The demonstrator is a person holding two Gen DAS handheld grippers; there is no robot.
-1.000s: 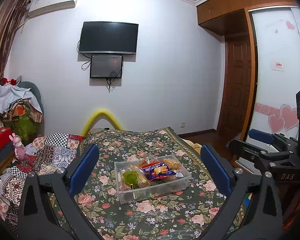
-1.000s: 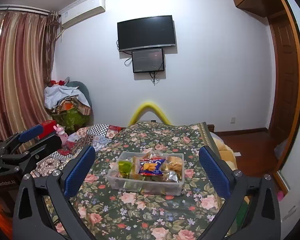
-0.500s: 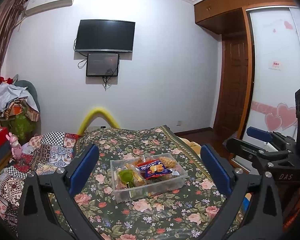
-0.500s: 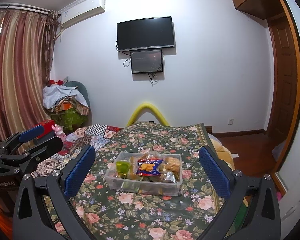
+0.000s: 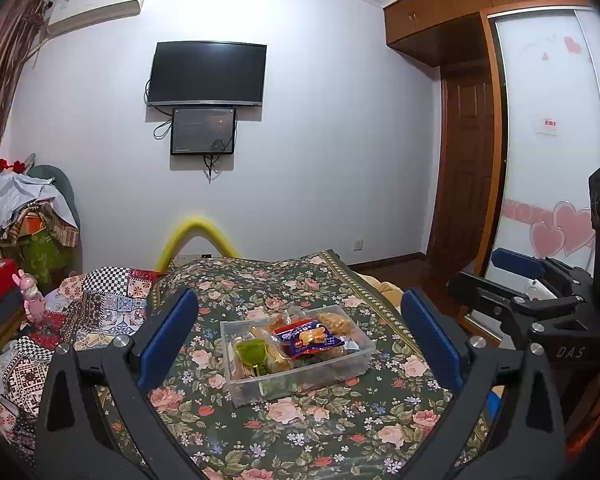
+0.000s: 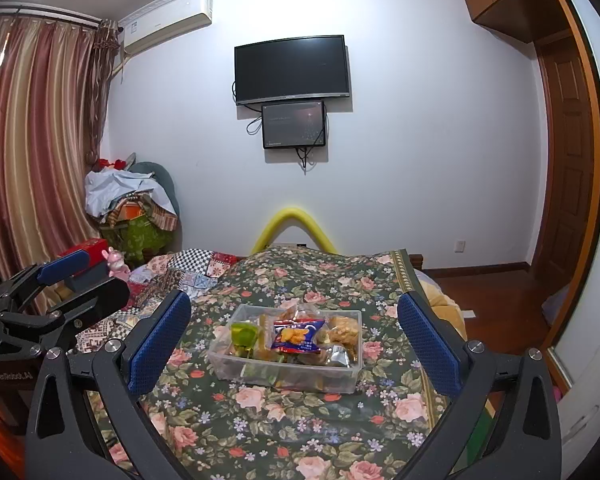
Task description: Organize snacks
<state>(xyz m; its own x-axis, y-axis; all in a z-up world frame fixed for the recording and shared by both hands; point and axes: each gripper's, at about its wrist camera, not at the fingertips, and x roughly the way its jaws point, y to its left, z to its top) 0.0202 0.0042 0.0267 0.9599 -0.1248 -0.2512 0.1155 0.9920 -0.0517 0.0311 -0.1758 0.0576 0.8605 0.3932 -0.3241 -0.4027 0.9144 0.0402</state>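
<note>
While both grippers gape empty, one bin holds perhaps six snacks.

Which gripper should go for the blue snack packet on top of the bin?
Right, marginally. The blue snack packet sits near-centred between the open right gripper; from the left gripper the clear bin appears angled.

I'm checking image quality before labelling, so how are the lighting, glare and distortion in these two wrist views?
Left wrist view: even indoor light, sharp on the clear plastic snack box, fisheye bowing the wooden wardrobe, dark vignette corners. Right wrist view: bright ceiling glare above the white air conditioner, striped curtains curved, box in focus.
</note>
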